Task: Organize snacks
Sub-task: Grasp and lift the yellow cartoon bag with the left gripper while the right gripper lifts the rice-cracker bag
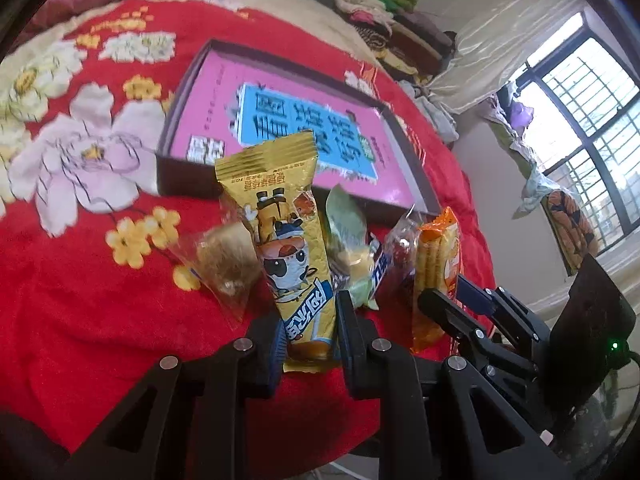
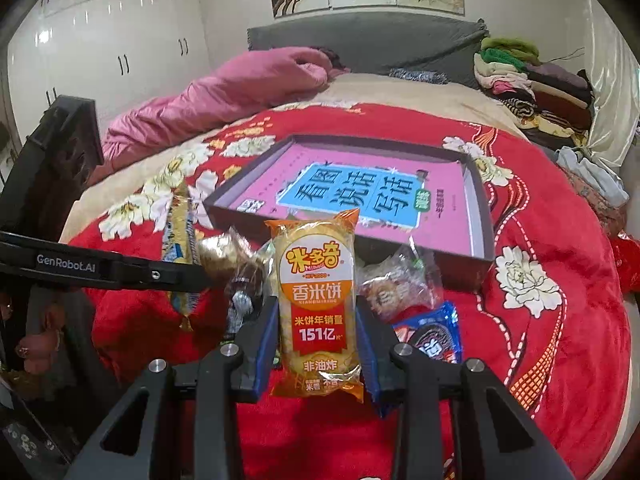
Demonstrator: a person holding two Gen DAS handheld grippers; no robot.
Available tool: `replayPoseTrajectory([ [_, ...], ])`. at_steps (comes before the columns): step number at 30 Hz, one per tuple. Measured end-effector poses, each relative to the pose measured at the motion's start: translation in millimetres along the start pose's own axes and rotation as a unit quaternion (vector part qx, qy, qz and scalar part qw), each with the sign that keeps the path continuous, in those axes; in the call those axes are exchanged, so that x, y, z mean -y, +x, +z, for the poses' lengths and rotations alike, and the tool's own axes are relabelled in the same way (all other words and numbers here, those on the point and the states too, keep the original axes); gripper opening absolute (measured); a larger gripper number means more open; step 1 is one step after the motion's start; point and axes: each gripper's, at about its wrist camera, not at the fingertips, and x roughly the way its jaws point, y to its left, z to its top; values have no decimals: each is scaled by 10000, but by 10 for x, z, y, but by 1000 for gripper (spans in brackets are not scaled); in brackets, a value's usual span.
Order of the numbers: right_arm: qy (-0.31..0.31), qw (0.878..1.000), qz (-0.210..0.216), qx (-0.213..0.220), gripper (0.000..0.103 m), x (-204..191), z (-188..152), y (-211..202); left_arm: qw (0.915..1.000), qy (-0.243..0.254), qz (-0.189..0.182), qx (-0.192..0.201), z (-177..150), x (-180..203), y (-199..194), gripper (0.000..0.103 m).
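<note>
The left tongs point(image 1: 308, 328) are clamped on the lower end of a yellow panda-print packet point(image 1: 286, 256), held upright above the red floral blanket point(image 1: 80, 320) on the bed. Just behind it lie a clear-wrapped golden pastry point(image 1: 226, 264), a pale green wrapped sweet point(image 1: 348, 240) and a red-and-clear wrapped snack point(image 1: 400, 248), bunched together near the front wall of the shallow box point(image 2: 478, 200), whose floor carries a pink printed sheet point(image 2: 444, 204) and no snacks. Further right, the right tongs point(image 2: 318, 344) are clamped on the lower half of an orange rice-cracker packet point(image 2: 316, 292), also upright, with a clear-wrapped biscuit point(image 2: 394, 284) and a blue cookie packet point(image 2: 434, 340) lying on the blanket beside it. Judgement: both packets are lifted and awaiting placement in the box. To do it well, each should be carried clear over the front wall, laid flat along one side, and released only once resting on the floor. The arms should keep apart to avoid collision.
</note>
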Motion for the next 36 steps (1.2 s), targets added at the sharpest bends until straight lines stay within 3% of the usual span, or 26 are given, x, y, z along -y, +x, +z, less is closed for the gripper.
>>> replayPoseTrajectory([
  [15,441,9980,-118,430,37,303,174,-97,9981,177,369,463,188,1,-214,23],
  [36,892,9925,-250,797,37,728,416,-5,9929,41,915,762,565,-167,-101,23],
])
